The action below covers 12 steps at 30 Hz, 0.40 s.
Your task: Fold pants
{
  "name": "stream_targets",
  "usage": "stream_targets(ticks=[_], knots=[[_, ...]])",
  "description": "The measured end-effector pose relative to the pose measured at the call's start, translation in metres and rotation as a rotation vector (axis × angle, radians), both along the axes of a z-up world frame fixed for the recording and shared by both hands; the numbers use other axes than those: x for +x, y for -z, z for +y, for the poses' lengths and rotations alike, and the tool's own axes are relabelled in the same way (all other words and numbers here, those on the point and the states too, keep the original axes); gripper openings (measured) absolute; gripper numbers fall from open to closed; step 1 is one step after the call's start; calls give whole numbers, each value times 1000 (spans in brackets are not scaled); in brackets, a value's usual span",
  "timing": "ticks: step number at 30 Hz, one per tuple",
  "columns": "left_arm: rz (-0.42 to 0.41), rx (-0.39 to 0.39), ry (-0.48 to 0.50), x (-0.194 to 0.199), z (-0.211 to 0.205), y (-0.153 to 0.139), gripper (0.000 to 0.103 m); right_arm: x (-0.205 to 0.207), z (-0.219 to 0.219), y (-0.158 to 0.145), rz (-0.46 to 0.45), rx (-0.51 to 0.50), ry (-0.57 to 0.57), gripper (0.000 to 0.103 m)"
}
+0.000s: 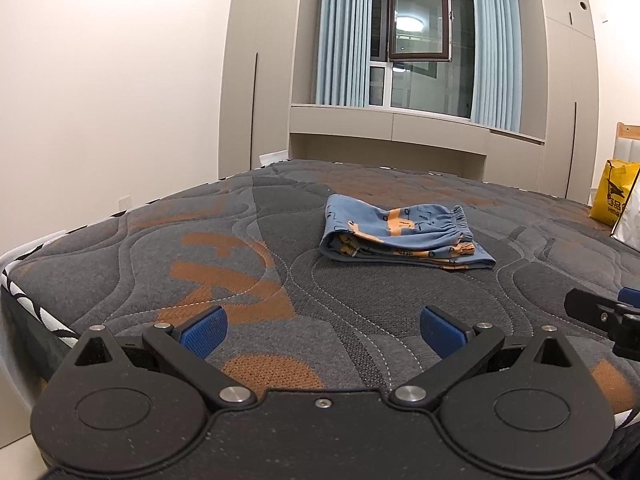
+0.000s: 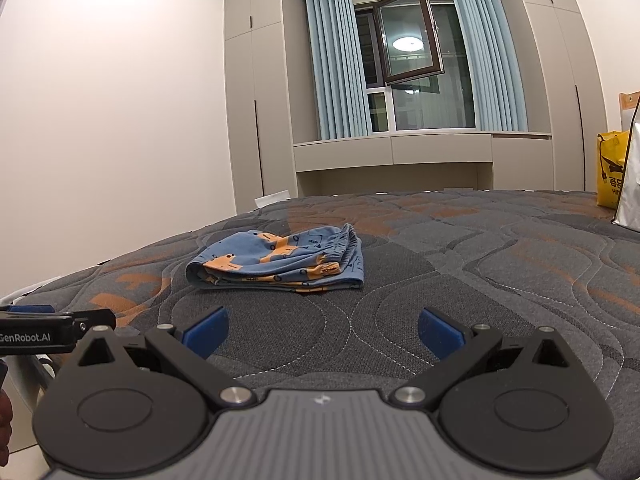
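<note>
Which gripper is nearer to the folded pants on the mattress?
Neither clearly. The left gripper and right gripper both hover open, short of the pants, not touching. The pants lie ahead-right of the left, ahead-left of the right.

The pants point(image 1: 404, 234) are blue with orange printed shapes and lie folded into a compact, layered bundle. They rest flat on the mattress point(image 1: 240, 280), near its middle, elastic waistband on the right.
</note>
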State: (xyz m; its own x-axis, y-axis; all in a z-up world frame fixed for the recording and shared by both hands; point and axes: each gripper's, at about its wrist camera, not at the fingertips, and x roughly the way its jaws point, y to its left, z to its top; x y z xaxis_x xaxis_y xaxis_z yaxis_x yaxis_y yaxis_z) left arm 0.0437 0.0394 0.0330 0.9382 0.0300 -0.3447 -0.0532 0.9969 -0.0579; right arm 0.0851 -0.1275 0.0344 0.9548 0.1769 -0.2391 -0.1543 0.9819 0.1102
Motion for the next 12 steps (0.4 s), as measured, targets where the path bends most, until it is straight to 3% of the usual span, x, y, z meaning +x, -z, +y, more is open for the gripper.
stream_targets(ticks=[12], knots=[[8,-5,-35,2,6,2,102,0,1,2,3,2,-1,103]])
